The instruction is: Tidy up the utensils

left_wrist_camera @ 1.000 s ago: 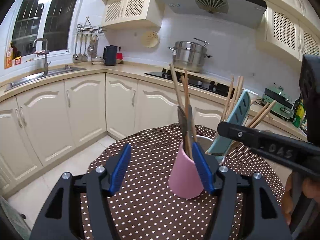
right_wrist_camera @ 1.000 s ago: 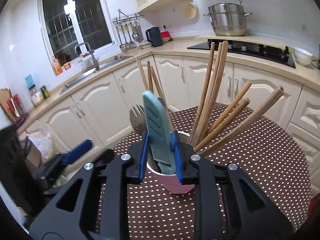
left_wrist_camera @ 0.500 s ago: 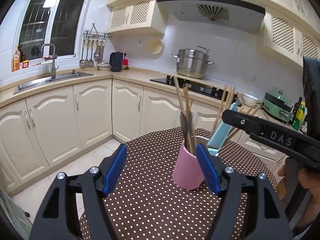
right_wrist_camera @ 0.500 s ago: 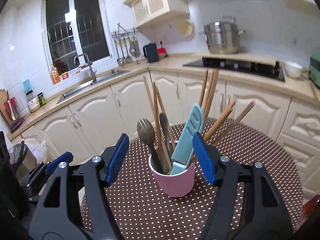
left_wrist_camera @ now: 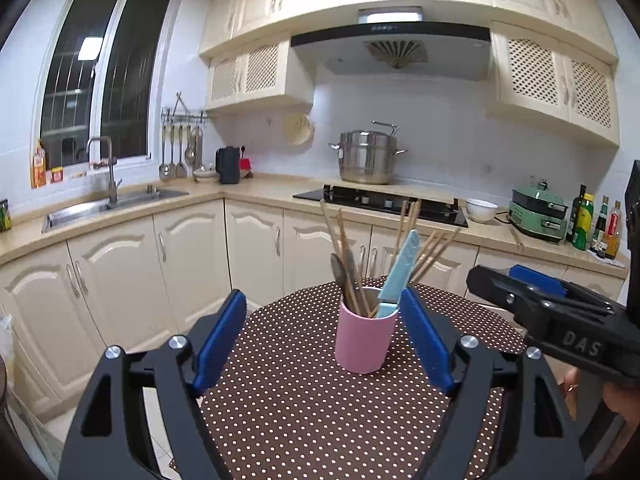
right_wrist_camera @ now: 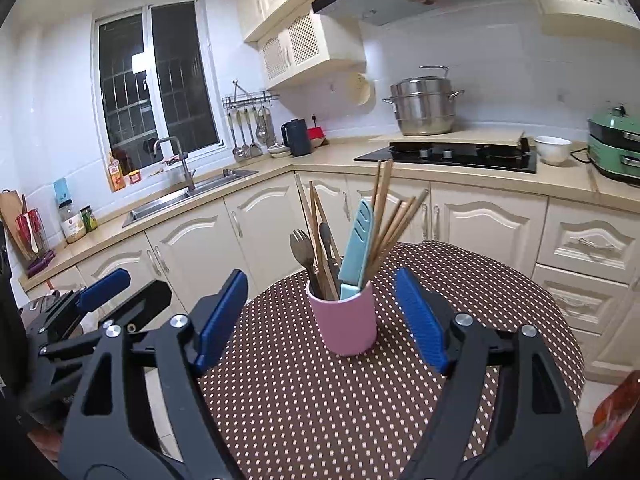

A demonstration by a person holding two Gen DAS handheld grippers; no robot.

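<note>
Both grippers have pulled back from the pink cup [right_wrist_camera: 347, 320], which stands alone mid-desk [right_wrist_camera: 320, 400] on the dotted cloth. A second ago the right gripper [right_wrist_camera: 320, 316] pinched the blue knife [right_wrist_camera: 356, 248]; now its jaws are opening wide and empty, and the knife leans inside the cup among chopsticks [right_wrist_camera: 394, 220], a fork [right_wrist_camera: 300, 244] and a spoon. The left gripper [left_wrist_camera: 324, 340] is likewise opening, nothing between its pads. The sorting looks finished. The cup's wall hides the utensils' lower ends, and I can't be sure how many chopsticks there are.
</note>
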